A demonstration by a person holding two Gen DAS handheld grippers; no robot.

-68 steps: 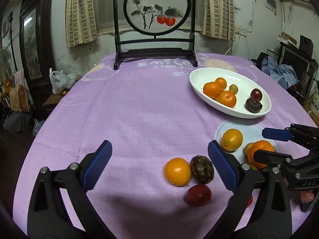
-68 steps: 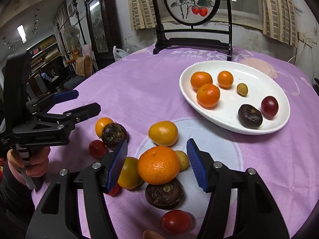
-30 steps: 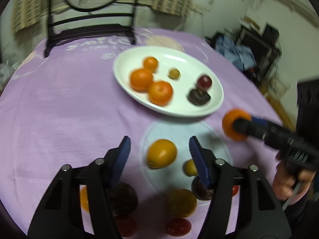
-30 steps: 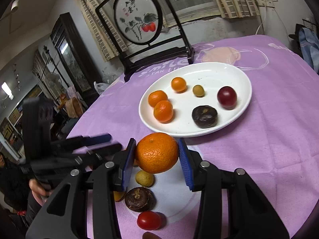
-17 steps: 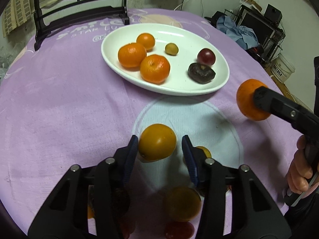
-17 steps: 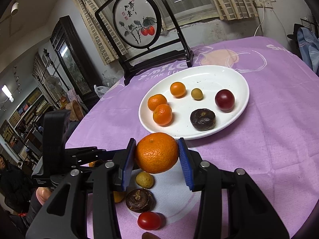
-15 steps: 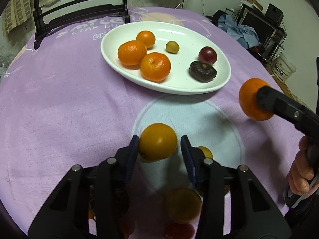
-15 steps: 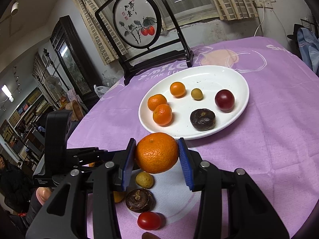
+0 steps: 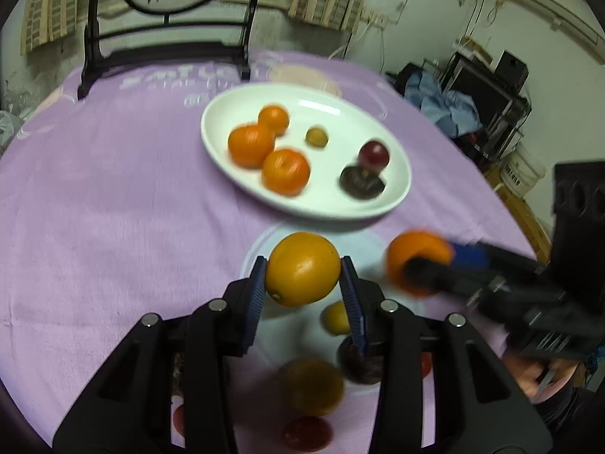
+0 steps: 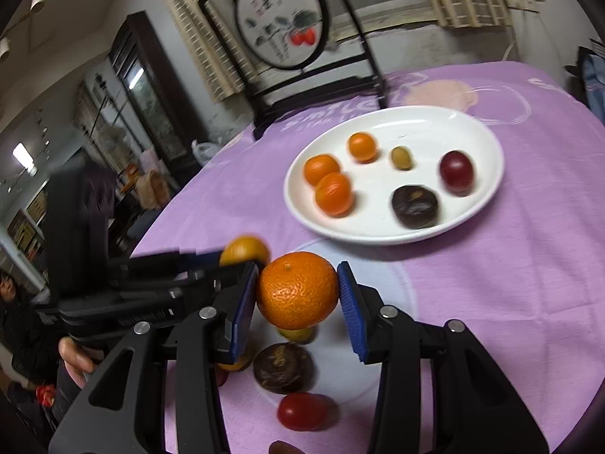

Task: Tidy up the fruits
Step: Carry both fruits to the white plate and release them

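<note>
My left gripper (image 9: pixel 304 285) is shut on a smooth yellow-orange fruit (image 9: pixel 302 273), held above the purple tablecloth (image 9: pixel 113 196). My right gripper (image 10: pixel 298 302) is shut on a dimpled orange mandarin (image 10: pixel 298 289), also lifted; it shows at the right of the left wrist view (image 9: pixel 416 261). Ahead lies a white oval plate (image 9: pixel 374 204) holding three mandarins (image 9: pixel 283 172), a small green-yellow fruit (image 9: pixel 317 137), a red plum (image 9: pixel 373 154) and a dark brown fruit (image 9: pixel 361 185). Loose fruits lie below the grippers: a small yellow one (image 9: pixel 335 317), a dark brown one (image 10: pixel 283 367), a red one (image 10: pixel 302 410).
A black wooden stand with a round painted screen (image 10: pixel 281 22) stands at the table's far edge behind the plate. A yellow fruit (image 9: pixel 314 386) and a red one (image 9: pixel 306 435) lie near the table's front. Dark furniture and clutter surround the table.
Both grippers have closed on their fruits and lifted them. The left gripper swung right toward the plate, and the two held fruits have come closer together.
</note>
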